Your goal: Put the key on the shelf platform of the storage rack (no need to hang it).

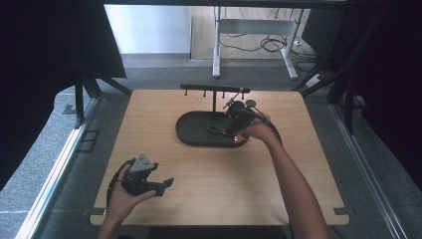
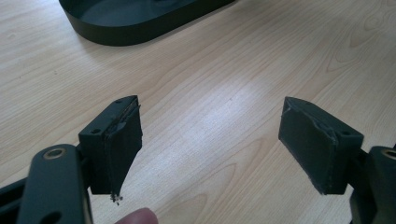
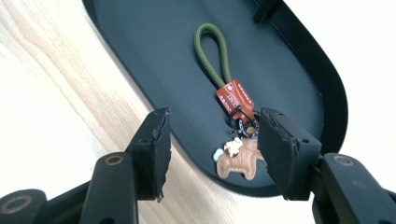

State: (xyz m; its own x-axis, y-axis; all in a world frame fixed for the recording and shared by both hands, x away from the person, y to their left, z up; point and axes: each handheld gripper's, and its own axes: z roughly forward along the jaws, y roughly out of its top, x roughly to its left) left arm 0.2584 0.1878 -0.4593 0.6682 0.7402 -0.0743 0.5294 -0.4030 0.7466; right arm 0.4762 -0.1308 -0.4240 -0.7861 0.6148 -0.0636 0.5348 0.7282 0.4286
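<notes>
Pale wood table (image 1: pixel 214 174) is filling the frame. Lower left, the left gripper (image 1: pixel 160 187) is idling, jaws apart. Right of centre, the right gripper (image 1: pixel 239 133) is hanging parted over the keychain (image 3: pixel 231 109) lying in the black tray (image 1: pixel 186 134), apparently just released; withdrawing likely comes next.

Black jaws; brass-ringed screw holes

Both hand-held grippers gape: left hand-held gripper (image 1: pixel 166 184) low, right hand-held gripper (image 1: pixel 233 130) outstretched.
</notes>
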